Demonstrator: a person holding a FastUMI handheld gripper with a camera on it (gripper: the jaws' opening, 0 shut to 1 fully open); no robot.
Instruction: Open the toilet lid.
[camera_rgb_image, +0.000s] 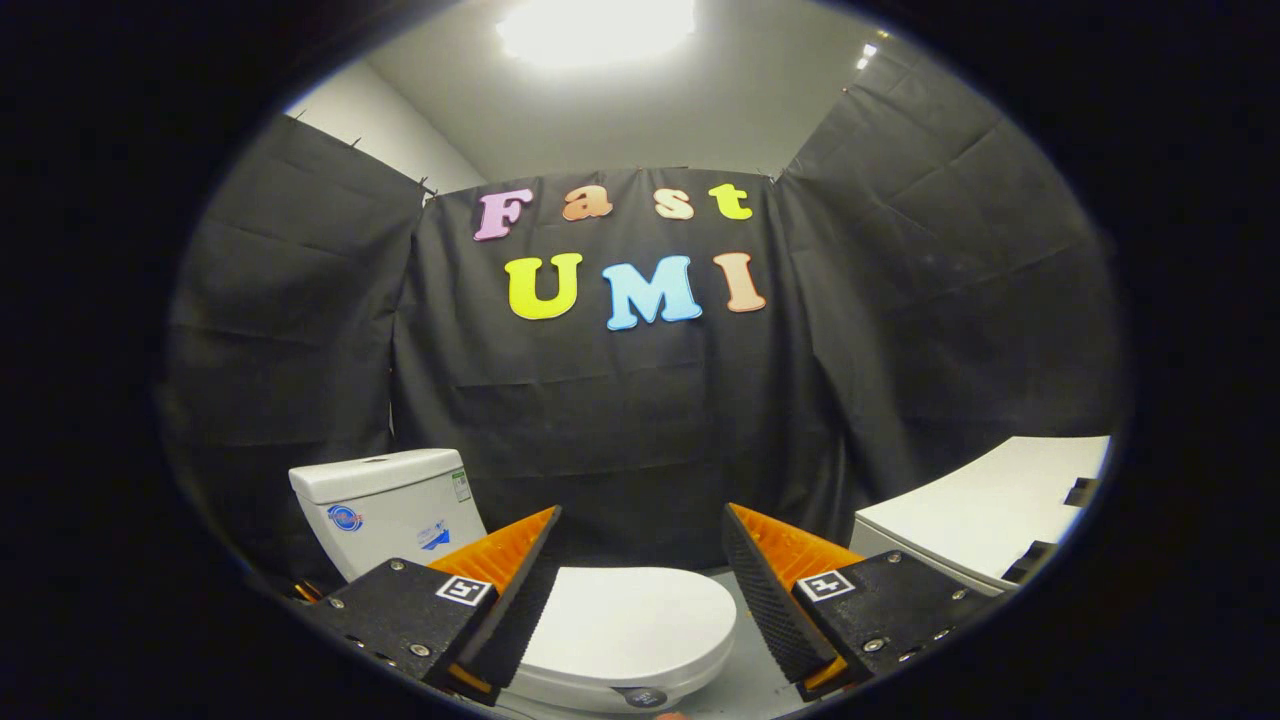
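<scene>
The gripper (640, 590) is spread wide and grasps nothing; its 2 fingers (520, 590) stand well apart with clear air between them. Below and between them lies the lid (630, 625), flat down on the toilet, so the task is not yet begun. The tank (385, 505) rises behind the lid, beyond the left finger, and a white counter (985, 515) sits off past the right finger. The lid looks like smooth, glossy hard plastic: stiff, fairly light, likely slippery under the pads, and hinged at the tank end. It should swing up on that hinge rather than lift free, so the place to take it is the front lip, the rounded edge nearest the gripper, farthest from the hinge, where least force is needed. A thin pinch on that lip, or 1 finger hooked under it, would probably serve; the seam between lid and seat is narrow, so the finger must slip in just under the lid alone. Raised too fast, it may knock against the tank.
</scene>
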